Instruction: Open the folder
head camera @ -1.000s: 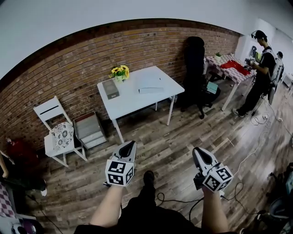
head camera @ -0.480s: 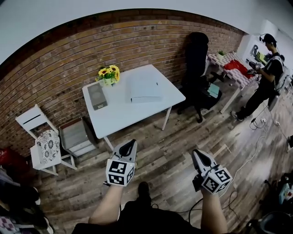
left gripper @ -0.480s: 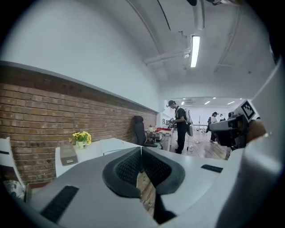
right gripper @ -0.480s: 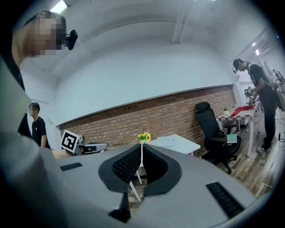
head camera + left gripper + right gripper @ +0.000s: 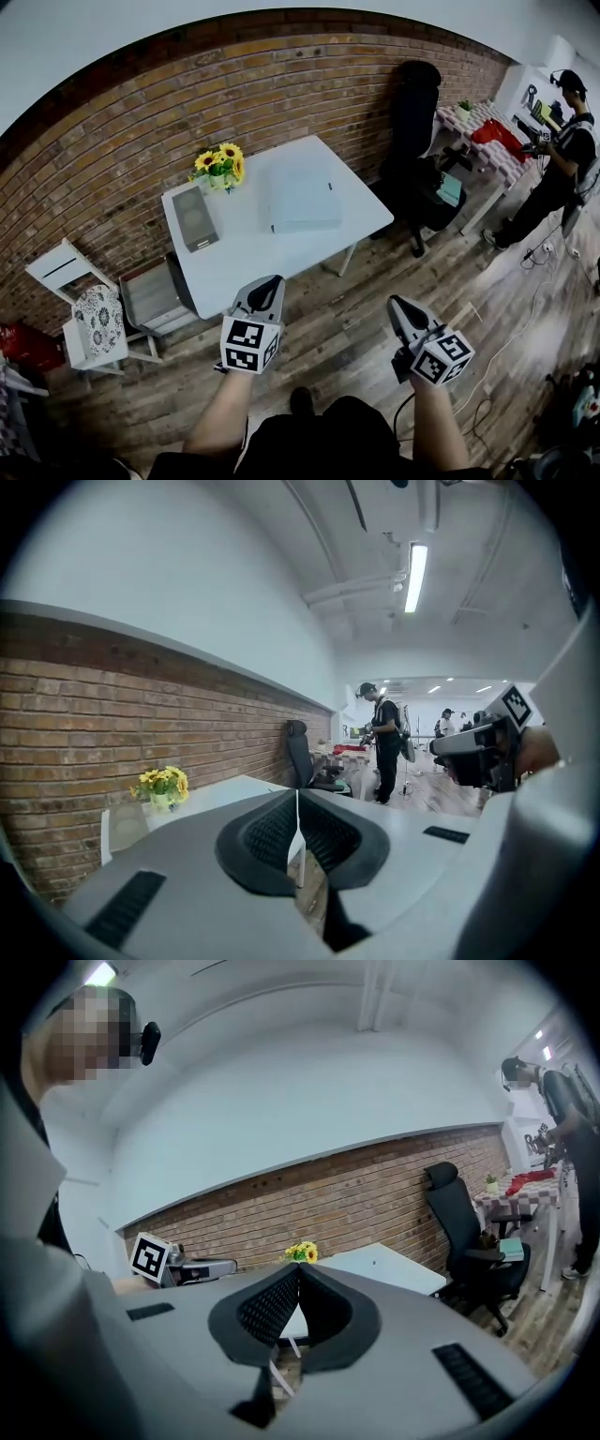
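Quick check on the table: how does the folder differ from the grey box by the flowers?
The folder is pale, nearly as white as the table; the grey box is clearly darker. The folder covers a wider patch; the grey box is narrow. The folder lies mid-table toward the right; the grey box sits at the left end, beside the sunflowers. Both rest on the table top.

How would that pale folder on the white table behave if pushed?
The folder lies flat and broad on the table, so it would probably slide, not tip or roll. Its straight edges suggest a fairly stiff cover. It looks thick, so perhaps not that light.
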The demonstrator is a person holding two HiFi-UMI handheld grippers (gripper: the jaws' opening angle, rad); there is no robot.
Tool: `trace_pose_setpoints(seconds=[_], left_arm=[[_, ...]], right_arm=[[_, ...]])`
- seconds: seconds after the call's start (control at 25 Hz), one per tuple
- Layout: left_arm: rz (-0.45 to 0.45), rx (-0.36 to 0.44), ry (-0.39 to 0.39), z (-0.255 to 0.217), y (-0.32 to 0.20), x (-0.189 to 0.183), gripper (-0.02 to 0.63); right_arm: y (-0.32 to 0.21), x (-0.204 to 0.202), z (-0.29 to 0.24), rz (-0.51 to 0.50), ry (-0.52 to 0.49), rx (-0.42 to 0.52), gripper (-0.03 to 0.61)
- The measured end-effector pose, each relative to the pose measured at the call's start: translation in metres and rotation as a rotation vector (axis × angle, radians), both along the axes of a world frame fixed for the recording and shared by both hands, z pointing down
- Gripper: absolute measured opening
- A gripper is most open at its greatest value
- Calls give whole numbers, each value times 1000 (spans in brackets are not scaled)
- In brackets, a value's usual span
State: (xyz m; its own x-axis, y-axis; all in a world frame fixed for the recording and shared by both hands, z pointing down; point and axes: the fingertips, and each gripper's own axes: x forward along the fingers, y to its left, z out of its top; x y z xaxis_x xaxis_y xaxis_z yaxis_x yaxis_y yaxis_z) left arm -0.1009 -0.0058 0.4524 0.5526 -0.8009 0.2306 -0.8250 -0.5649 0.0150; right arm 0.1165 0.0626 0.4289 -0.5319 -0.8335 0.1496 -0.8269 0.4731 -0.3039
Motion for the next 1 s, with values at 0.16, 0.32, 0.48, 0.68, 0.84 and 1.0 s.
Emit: trace_pose_setpoints(seconds=[0.16,0.32,0.48,0.68,0.84,1.0], left_arm=[[-15,-15,-6,2,-20,-6,20],[-20,-20,-10,6,-42,-1,20],[-17,-40,-36,16,-70,12,21],[-26,-58,-84,28,-118,38,25],[-40,-91,-134,41,-164,68,81],[-52,-111,-217,59,-200,91,105]], right_arm=[[-30,-5,-5,-23,-10,-3,15],[-59,-9,-7,-56,-18,5,15],[-97,-9,-1,-89,-45,3,15],[-159,4,7,-146,-60,-2,15],[-219,28,13,-188,-78,-18,15],[-270,42,31,-254,-89,-59,15]])
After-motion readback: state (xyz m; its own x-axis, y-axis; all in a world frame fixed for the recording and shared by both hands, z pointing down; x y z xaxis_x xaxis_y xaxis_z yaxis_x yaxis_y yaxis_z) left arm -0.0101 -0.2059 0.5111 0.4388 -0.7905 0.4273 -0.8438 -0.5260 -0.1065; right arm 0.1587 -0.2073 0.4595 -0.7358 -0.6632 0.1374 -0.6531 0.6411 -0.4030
